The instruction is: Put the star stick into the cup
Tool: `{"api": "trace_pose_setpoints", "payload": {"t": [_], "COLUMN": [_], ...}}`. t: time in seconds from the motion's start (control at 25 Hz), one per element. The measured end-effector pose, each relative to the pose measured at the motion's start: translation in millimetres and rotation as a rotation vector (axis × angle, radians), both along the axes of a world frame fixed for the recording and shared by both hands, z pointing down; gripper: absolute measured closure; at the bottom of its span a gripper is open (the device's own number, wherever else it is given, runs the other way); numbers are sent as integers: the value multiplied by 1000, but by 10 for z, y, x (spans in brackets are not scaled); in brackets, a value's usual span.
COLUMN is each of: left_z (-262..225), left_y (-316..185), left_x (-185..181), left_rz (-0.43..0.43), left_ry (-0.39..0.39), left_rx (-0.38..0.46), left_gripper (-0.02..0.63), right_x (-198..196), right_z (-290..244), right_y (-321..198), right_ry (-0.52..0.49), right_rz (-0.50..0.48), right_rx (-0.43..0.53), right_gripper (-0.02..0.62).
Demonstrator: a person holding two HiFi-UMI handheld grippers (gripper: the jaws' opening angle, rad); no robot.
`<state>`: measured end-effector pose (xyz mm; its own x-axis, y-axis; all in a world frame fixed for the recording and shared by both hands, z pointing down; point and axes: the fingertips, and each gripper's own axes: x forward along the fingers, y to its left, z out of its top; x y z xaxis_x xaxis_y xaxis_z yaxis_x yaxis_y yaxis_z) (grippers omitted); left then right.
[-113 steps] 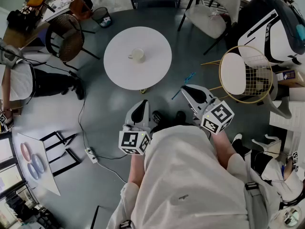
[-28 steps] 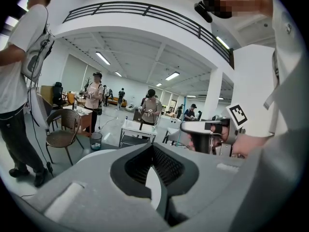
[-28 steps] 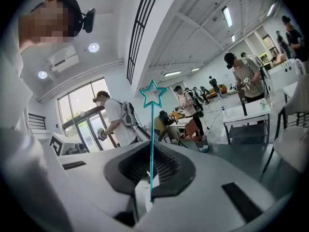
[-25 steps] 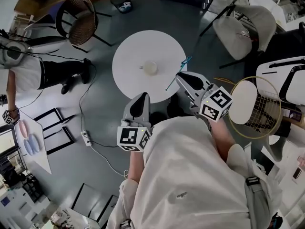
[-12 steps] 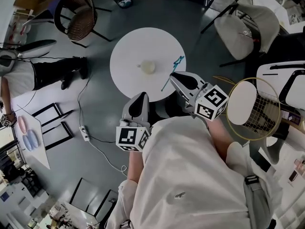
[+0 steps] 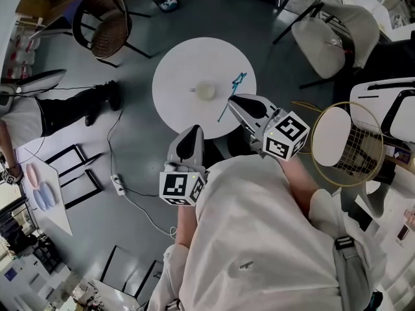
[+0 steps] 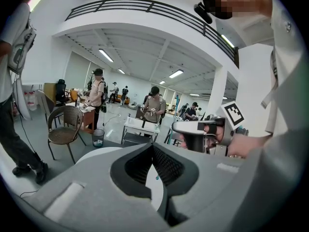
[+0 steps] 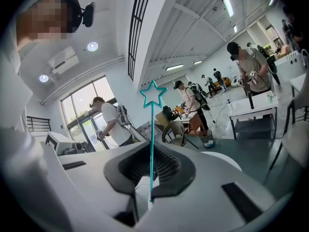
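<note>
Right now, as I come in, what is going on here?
A person stands at a round white table with a gripper in each hand. The right gripper has its fingers shut on a thin teal star stick, whose star end hangs above the table, beside the cup. The stick is not yet in the cup. The left gripper is shut, holds nothing, and hangs by the table's near edge.
</note>
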<state>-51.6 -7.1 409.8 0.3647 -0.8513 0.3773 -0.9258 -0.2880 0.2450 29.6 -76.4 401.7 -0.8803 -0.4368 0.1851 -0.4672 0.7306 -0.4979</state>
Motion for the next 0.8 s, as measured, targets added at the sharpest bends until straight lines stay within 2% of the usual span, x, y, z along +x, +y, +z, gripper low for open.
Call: {"api": "trace_pose_setpoints", "payload": {"t": [0.24, 0.52, 0.8], "left_z": [-38, 41, 55], "left_y": [-77, -101, -145], "left_x": [-132, -347, -423], "left_rz": [23, 50, 84], "left_ry": [8, 8, 4], "left_rx": [5, -26, -35], "left_gripper": [595, 595, 595], "right_x": [-95, -245, -409], "right_z": [20, 126, 297], "right_y": [-132, -355, -504], "right_ry": [21, 56, 103], "right_rz": [33, 71, 71], "right_rx": [6, 2, -1], "right_gripper": [570, 569, 569]}}
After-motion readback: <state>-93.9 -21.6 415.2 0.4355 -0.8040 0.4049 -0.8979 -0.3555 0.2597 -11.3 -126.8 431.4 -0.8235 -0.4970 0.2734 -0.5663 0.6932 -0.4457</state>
